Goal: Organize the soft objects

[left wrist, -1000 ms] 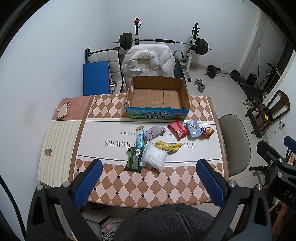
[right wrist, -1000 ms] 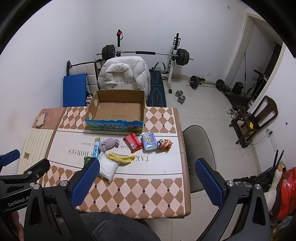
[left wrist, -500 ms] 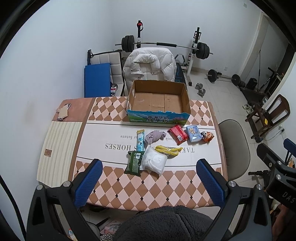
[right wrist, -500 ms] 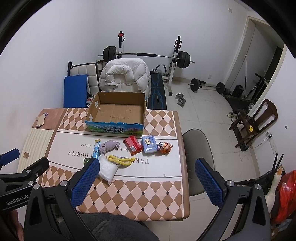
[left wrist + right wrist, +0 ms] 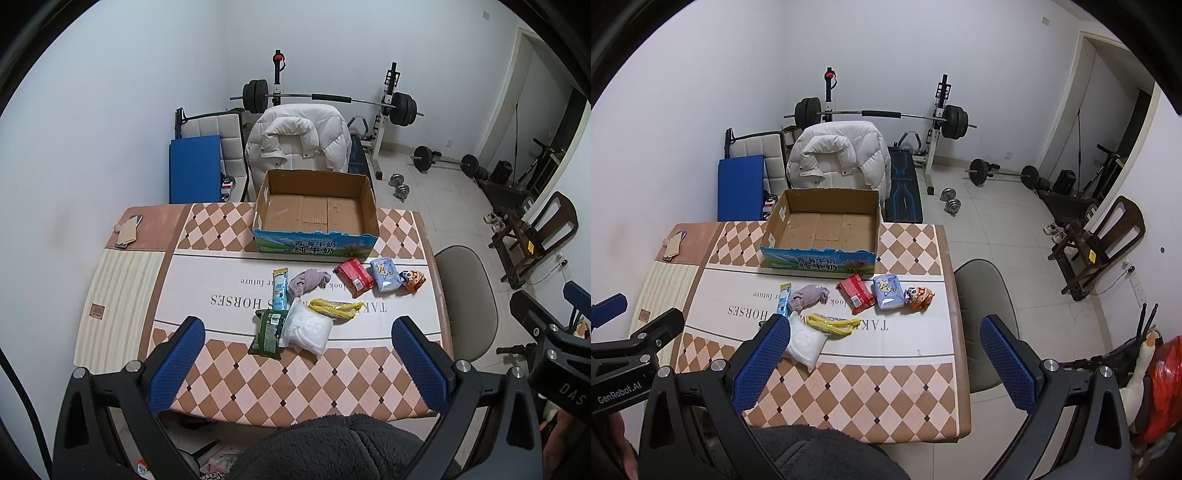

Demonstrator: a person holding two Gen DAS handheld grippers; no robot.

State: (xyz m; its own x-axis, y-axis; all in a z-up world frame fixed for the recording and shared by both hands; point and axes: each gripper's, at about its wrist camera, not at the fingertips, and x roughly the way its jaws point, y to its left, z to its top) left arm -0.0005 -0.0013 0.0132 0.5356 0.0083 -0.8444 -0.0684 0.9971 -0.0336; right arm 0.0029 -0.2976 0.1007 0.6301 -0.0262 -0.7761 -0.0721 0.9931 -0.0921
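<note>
Risk lies mostly in the crowding: the white pouch (image 5: pixel 306 328) overlaps the green packet (image 5: pixel 267 332) and touches the yellow wrapper (image 5: pixel 336 308), so a careless pinch could drag a neighbour along or shove it toward the tabletop (image 5: pixel 295 384) edge. Slick wrappers may also slip from the pads, and the limp grey cloth (image 5: pixel 308 280) could trail out of a shallow grip.

Both tools hang high above everything, well apart from the items. The left hand-held gripper (image 5: pixel 301 363) has its jaws spread wide and empty; the right hand-held gripper (image 5: pixel 888 363) likewise.

Eight soft items lie between the near edge and the one cardboard box (image 5: pixel 317 214), which stands empty at the far side: one blue stick sachet (image 5: pixel 279 290), one grey cloth, one red packet (image 5: pixel 354 277), one pale blue pack (image 5: pixel 385 274), one orange snack bag (image 5: pixel 413 279), one yellow wrapper, one white pouch, one green packet.
</note>
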